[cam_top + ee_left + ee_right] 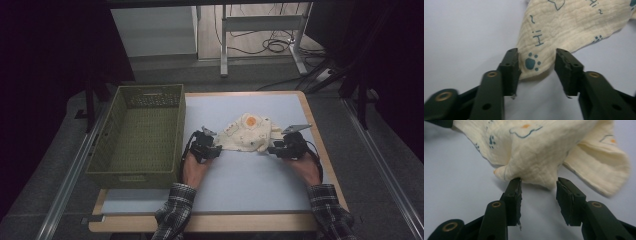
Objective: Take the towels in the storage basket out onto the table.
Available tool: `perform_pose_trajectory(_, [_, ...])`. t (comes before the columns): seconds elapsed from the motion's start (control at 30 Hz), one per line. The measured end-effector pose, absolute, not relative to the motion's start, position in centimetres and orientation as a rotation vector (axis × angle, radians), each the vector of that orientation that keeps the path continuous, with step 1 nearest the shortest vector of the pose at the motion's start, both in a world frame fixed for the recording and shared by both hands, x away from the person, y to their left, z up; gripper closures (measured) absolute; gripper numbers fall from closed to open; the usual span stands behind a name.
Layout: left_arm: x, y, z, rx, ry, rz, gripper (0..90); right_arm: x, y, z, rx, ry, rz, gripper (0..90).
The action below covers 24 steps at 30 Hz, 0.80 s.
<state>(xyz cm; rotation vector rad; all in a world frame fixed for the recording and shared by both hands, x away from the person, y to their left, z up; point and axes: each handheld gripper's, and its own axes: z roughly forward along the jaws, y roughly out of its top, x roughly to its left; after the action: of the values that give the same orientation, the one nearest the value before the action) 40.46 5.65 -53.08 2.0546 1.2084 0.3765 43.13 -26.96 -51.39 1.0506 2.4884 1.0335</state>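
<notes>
A crumpled cream cloth [250,131] with blue paw prints and an orange patch lies on the pale blue table top [240,180]. My left gripper [216,149] rests at the cloth's left corner. In the left gripper view my left gripper [536,60] stands open, and the paw-print corner of the cloth [564,22] lies flat between the jaws without the pads pressing on it. My right gripper [272,148] is at the cloth's right edge. In the right gripper view my right gripper [539,185] is open, its tips just under a bulging fold of the cloth [544,152].
An empty olive-green woven basket [135,177] stands along the table's left side, close to my left hand. The table's wooden rim [320,145] runs just right of my right hand. Desk legs and cables [270,45] lie on the floor beyond the far edge.
</notes>
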Motion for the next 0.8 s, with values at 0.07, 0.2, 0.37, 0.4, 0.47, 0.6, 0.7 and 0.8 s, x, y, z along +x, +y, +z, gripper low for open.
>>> perform_pose_trajectory(0.07, [40.5, 5.6, -53.4, 2.041, 1.199, 0.35, 65.3, 43.4, -26.5, -51.9, 1.036, 2.482, 1.015, 65.9])
perform_pose_trajectory(0.2, [40.4, 5.7, -53.2, 2.025, 1.18, 0.294, 85.4, 43.5, -26.4, -51.8, 1.066, 2.48, 1.07, 88.4])
perform_pose_trajectory(0.37, [39.2, 5.6, -51.4, 2.003, 1.145, 0.305, 85.5, 41.8, -27.5, -49.5, 1.034, 2.465, 1.074, 89.0])
perform_pose_trajectory(0.4, [38.8, 5.5, -50.9, 1.997, 1.136, 0.308, 85.3, 41.4, -27.8, -49.1, 1.037, 2.457, 1.075, 88.9])
perform_pose_trajectory(0.47, [38.1, 5.4, -50.1, 1.994, 1.115, 0.316, 84.8, 40.3, -28.9, -48.1, 1.038, 2.436, 1.095, 88.9])
perform_pose_trajectory(0.6, [36.2, 5.2, -49.2, 2.004, 1.079, 0.311, 84.0, 37.8, -30.9, -47.0, 1.06, 2.417, 1.1, 88.6])
perform_pose_trajectory(0.7, [34.8, 5.1, -49.1, 2.035, 1.055, 0.299, 83.2, 36.2, -31.8, -46.8, 1.057, 2.435, 1.074, 88.3])
perform_pose_trajectory(0.8, [32.9, 5.1, -49.4, 2.067, 1.032, 0.275, 83.0, 34.6, -32.3, -46.9, 1.045, 2.459, 1.055, 88.2])
